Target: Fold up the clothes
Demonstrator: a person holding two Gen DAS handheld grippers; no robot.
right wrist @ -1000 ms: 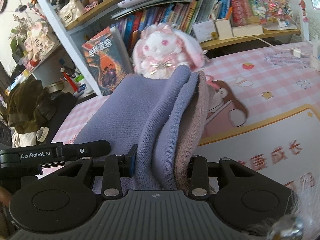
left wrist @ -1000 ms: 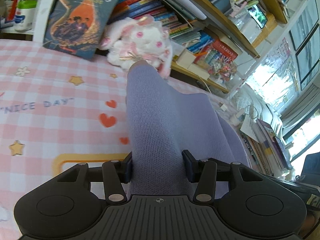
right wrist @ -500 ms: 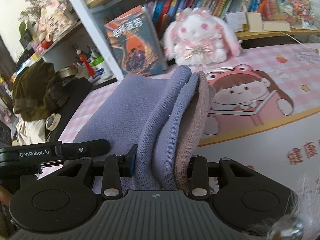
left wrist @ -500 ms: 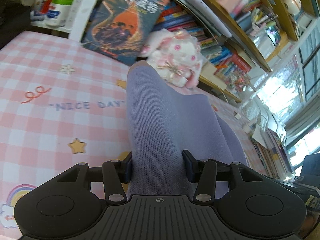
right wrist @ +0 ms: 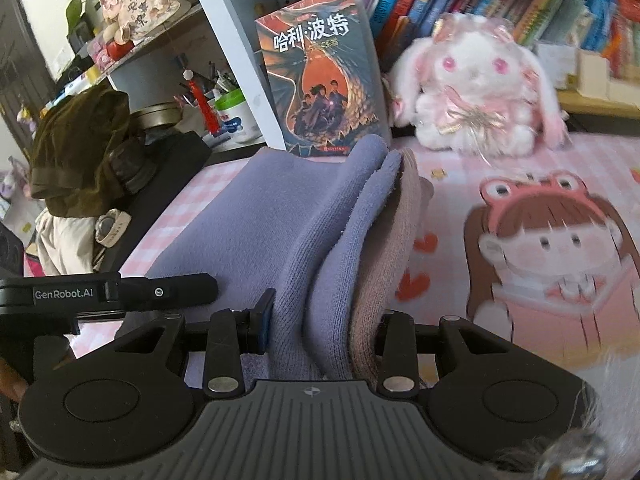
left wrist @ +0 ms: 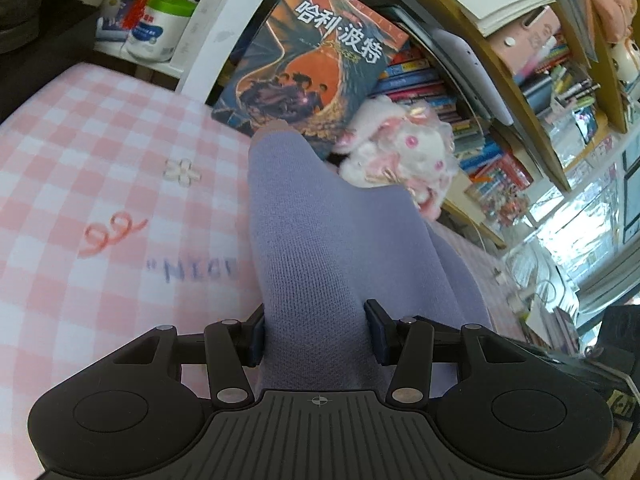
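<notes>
A folded lilac knit garment [left wrist: 320,248] is held up over the pink checked table cover [left wrist: 100,184]. My left gripper [left wrist: 316,332] is shut on one bunched end of it, and the cloth fills the gap between the jaws. In the right wrist view the same lilac garment [right wrist: 280,224] shows several folded layers with a mauve-brown layer [right wrist: 400,224] on the right side. My right gripper [right wrist: 320,328] is shut on those layers. The left gripper's black body [right wrist: 120,292] shows at the left edge of that view.
A book with a dragon cover [right wrist: 320,80] leans against the white shelf post, and a pink-and-white plush rabbit [right wrist: 476,88] sits beside it. Shelves full of books rise behind. A dark green cloth heap [right wrist: 84,152] and pen pots lie off the table's left end.
Both grippers have carried the garment leftward across the table; the book and rabbit have shifted right in both views. Both grips are unchanged.
</notes>
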